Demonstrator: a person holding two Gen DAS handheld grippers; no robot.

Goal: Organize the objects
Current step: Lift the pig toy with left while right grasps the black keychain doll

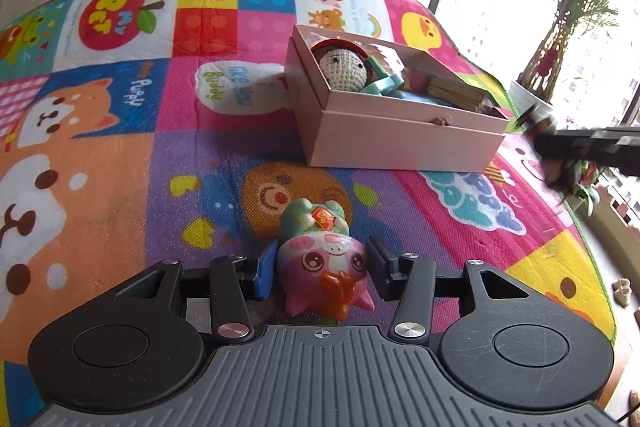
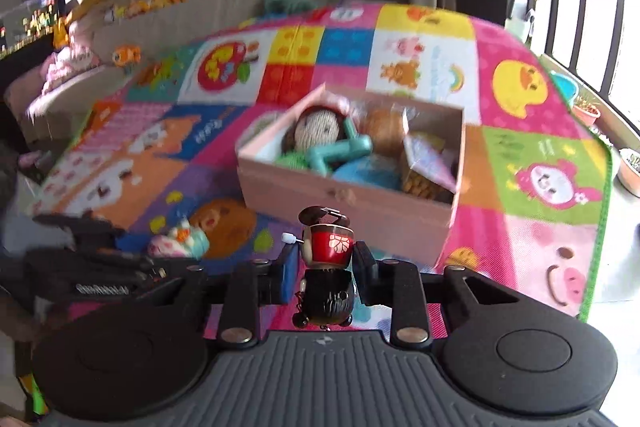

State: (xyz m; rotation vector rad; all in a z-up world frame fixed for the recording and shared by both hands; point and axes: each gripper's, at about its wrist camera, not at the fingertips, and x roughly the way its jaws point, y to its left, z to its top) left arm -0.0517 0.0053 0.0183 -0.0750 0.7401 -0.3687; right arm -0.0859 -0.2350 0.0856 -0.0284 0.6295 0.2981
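- The left hand-held gripper (image 1: 322, 267) pinches a glossy pink and mint pig figurine (image 1: 320, 263) with an orange tuft; its blue and black pads press on the figurine's two sides, low over the bright cartoon-patterned play mat (image 1: 120, 147).
- The right hand-held gripper (image 2: 326, 267) is clamped on a small wooden doll in a red kimono with a dark hair bun (image 2: 326, 259), held above the mat; the picture is blurred.
- An open pale pink cardboard box (image 1: 400, 143) stands on the mat ahead of both grippers, well apart from the pig.
- Inside the box lie a grey crocheted doll head (image 1: 342, 67), a teal plastic piece (image 1: 384, 87), and a stack of wooden blocks (image 1: 456, 91).
- In the left wrist view, the right gripper shows as a dark blur at the right edge, just beside the box.
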